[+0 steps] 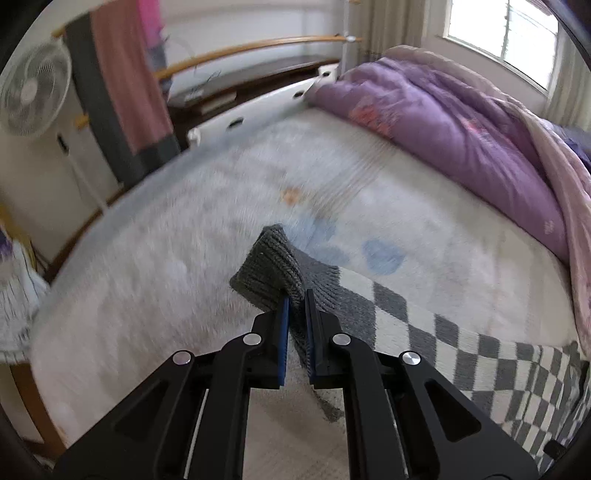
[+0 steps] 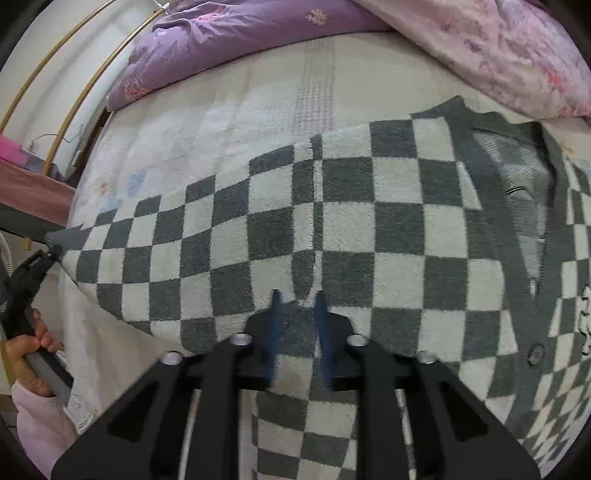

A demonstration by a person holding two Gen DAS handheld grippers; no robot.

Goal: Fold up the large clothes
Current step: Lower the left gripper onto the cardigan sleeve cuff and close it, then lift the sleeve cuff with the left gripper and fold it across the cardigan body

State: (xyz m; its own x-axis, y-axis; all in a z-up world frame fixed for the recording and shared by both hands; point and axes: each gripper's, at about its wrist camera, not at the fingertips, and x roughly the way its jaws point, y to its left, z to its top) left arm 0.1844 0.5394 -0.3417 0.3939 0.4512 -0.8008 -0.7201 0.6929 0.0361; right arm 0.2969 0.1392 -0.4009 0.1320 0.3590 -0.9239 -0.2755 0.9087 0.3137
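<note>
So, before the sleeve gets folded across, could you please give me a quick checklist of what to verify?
1. Left hand-held gripper clamped on the grey ribbed cuff: ok.
2. Right hand-held gripper pinching the checkered cardigan at the sleeve seam: cannot tell; the jaws are nearly shut, with fabric bunched between the blurred tips.
3. Sleeve stretched flat, no bunching: ok.
4. Purple quilt clear of the cardigan: ok on the sleeve side.
5. Cardigan front buttoned: not ok; it gapes open.

Your left tool (image 1: 296, 295) points steeply down, its blue pads (image 1: 283, 332) nearly together and pinching cloth. Your right tool (image 2: 297, 299) also angles down, fingers drawn close. Your left hand (image 2: 27, 354) grips its handle.
</note>
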